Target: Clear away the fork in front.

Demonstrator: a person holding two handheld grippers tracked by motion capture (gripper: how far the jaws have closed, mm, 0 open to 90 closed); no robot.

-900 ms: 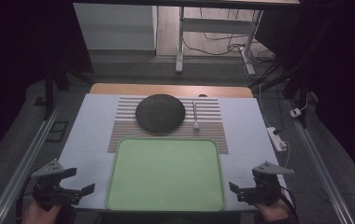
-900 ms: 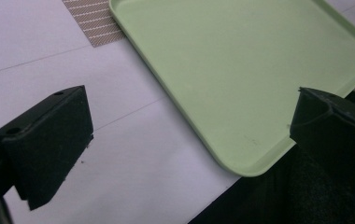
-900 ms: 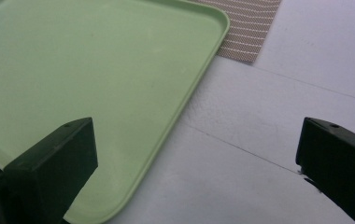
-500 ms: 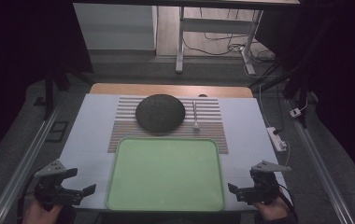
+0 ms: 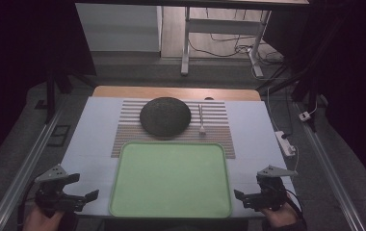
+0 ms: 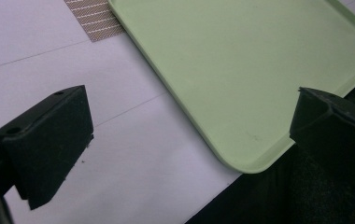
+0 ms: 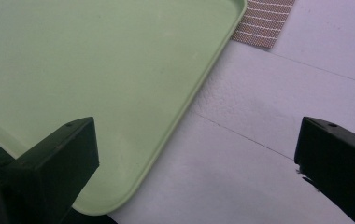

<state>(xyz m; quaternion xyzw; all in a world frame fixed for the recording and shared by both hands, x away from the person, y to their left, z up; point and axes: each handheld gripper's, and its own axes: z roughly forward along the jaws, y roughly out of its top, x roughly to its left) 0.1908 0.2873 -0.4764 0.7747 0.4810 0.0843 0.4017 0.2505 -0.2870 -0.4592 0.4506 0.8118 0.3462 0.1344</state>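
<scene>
Green tray lies flat at the near middle of the white worktop, and nothing rests on it. We hold our left gripper just beside its near left corner and our right gripper just beside its near right corner, both with jaws wide apart and touching nothing. Compared with a moment ago, we have drawn both grippers slightly closer to the tray's near corners, while the tray has kept its place. We judge that we are lining up to take the tray from both sides. Beyond its far edge lies a striped mat carrying a dark round plate and, to the right, a fork.
</scene>
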